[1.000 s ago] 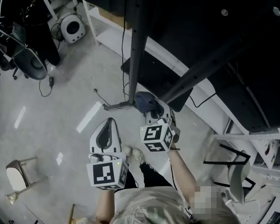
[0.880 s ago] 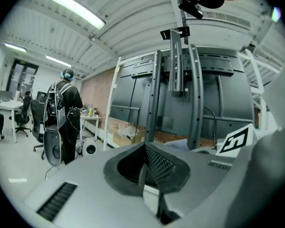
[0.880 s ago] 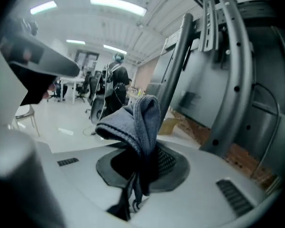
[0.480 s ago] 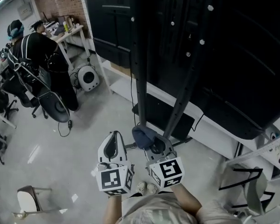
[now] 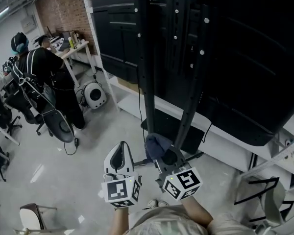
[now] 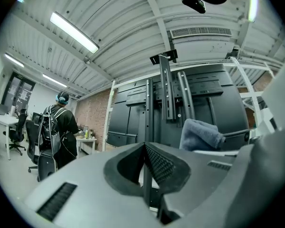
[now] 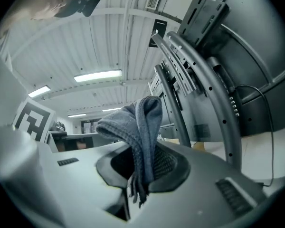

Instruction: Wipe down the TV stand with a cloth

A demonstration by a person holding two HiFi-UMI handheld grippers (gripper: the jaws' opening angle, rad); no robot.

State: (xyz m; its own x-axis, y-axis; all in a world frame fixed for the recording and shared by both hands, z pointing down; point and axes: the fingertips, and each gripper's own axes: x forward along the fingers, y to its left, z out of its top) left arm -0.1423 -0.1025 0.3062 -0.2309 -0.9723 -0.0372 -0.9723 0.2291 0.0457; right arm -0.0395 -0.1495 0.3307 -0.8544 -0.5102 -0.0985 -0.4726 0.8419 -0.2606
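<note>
Right gripper point(image 7: 145, 161): fingers closed on the grey cloth point(image 7: 137, 120), a folded wad standing up past the tips. Left gripper point(image 6: 145, 167): fingers pressed together, nothing between them. TV stand point(image 5: 148, 82): its uprights rise just ahead of the cloth, long axis vertical. The cloth looks clear of the metal. Right gripper is nearer the posts, with the left beside it. The wipe probably calls for a forward reach.

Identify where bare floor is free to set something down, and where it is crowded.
Free: the grey floor between the office chair, the left gripper and the small chair. Crowded: around the TV stand posts, where the right gripper holds the cloth.
</note>
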